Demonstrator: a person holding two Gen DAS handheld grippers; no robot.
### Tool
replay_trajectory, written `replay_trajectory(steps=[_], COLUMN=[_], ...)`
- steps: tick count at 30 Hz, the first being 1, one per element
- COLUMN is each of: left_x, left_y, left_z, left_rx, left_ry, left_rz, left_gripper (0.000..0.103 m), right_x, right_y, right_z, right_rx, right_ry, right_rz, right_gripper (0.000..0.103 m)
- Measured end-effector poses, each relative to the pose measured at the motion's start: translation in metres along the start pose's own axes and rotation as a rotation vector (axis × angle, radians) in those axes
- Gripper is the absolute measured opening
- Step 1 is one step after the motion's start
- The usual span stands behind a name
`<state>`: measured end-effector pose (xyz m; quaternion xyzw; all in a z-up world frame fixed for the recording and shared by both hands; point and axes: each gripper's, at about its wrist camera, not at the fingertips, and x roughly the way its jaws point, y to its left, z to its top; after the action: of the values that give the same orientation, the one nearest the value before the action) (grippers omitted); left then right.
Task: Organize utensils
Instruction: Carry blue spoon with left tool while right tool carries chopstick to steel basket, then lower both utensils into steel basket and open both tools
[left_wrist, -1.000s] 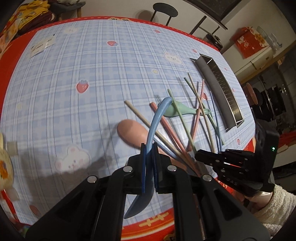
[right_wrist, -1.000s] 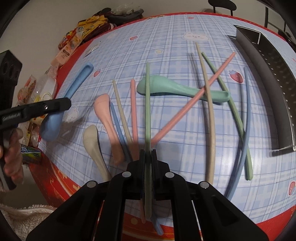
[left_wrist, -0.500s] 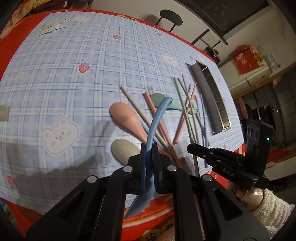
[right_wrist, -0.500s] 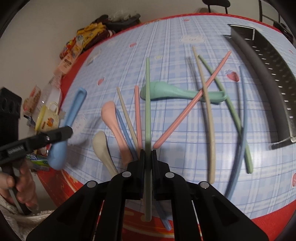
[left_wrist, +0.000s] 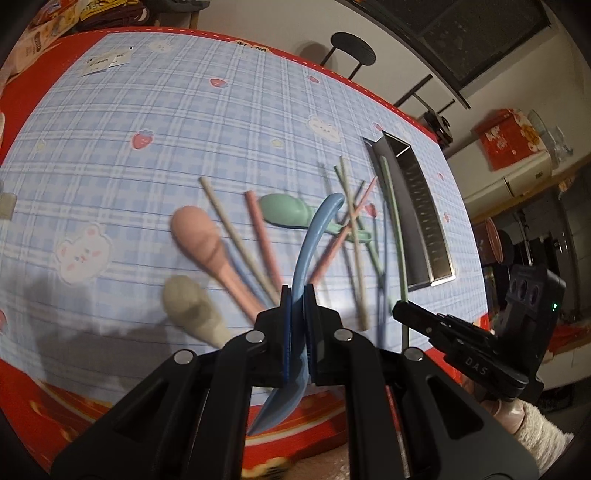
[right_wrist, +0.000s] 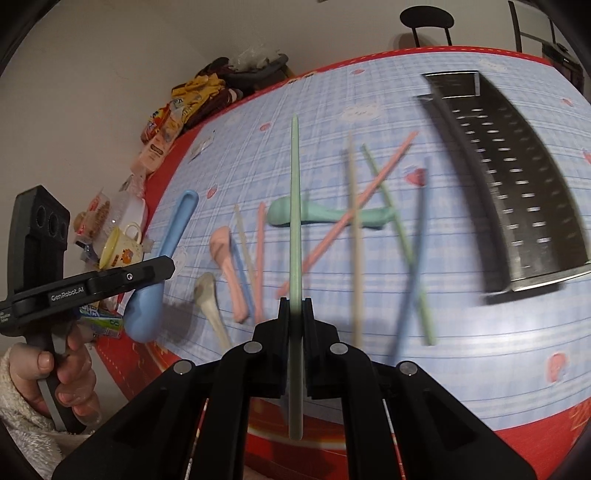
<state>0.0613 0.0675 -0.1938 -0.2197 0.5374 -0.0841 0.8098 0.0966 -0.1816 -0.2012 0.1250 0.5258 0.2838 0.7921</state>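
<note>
My left gripper (left_wrist: 297, 291) is shut on a blue spoon (left_wrist: 312, 243), its handle arching forward above the table and its bowl hanging below the jaws. My right gripper (right_wrist: 294, 304) is shut on a green chopstick (right_wrist: 294, 206) that points straight ahead over the pile. On the blue checked cloth lie a pink spoon (left_wrist: 201, 240), a beige spoon (left_wrist: 192, 310), a mint spoon (right_wrist: 325, 216) and several pink, beige, green and blue chopsticks (right_wrist: 354, 236). A long perforated metal tray (right_wrist: 517, 181) sits to the right of the pile. Each gripper shows in the other's view: right gripper (left_wrist: 402, 314), left gripper (right_wrist: 164, 264).
Snack packets (right_wrist: 162, 140), a yellow cup (right_wrist: 122, 249) and folded cloth crowd the table's far left edge. A black stool (left_wrist: 352, 48) stands beyond the table. A paper label (left_wrist: 107, 62) lies on the cloth at the far left. A person's hand in a fleece sleeve (right_wrist: 22, 402) holds the left gripper.
Both grippers have lifted and drawn back from the pile, each keeping its utensil. The green chopstick now hangs clear above the table, and the metal tray has come nearer in the right wrist view.
</note>
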Motion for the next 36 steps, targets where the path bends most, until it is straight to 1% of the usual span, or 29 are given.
replay_trajectory(steps=[4, 10, 13, 18, 22, 28, 36], left_x=[0.011, 0.033, 0.047, 0.073, 0.101, 0.138, 0.175], left_y=[-0.037, -0.086, -0.117, -0.161, -0.19, -0.215, -0.227], left_z=[-0.001, 0.003, 0.01, 0.029, 0.051, 0.08, 0.113], left_rx=[-0.033, -0.083, -0.077, -0.085, -0.112, -0.121, -0.151], left_ry=[-0.017, -0.025, -0.03, -0.053, -0.061, -0.061, -0.054], left_rz=[0.018, 0.036, 0.053, 0.05, 0.061, 0.108, 0.148], left_gripper=[0.011, 0.011, 0.011, 0.011, 0.011, 0.011, 0.011], right_x=[-0.026, -0.048, -0.049, -0.047, -0.043, -0.038, -0.033], right_y=[-0.038, -0.093, -0.116, -0.148, -0.169, -0.186, -0.199], right_z=[0.012, 0.032, 0.046, 0.07, 0.08, 0.087, 0.096], right_rx=[0.001, 0.004, 0.001, -0.004, 0.036, 0.073, 0.105], right_ry=[-0.025, -0.039, -0.044, -0.029, -0.008, 0.004, 0.004], right_rz=[0.003, 0.021, 0.021, 0.018, 0.018, 0.016, 0.012], right_gripper=[0.007, 0.007, 0.007, 0.007, 0.007, 0.007, 0.007])
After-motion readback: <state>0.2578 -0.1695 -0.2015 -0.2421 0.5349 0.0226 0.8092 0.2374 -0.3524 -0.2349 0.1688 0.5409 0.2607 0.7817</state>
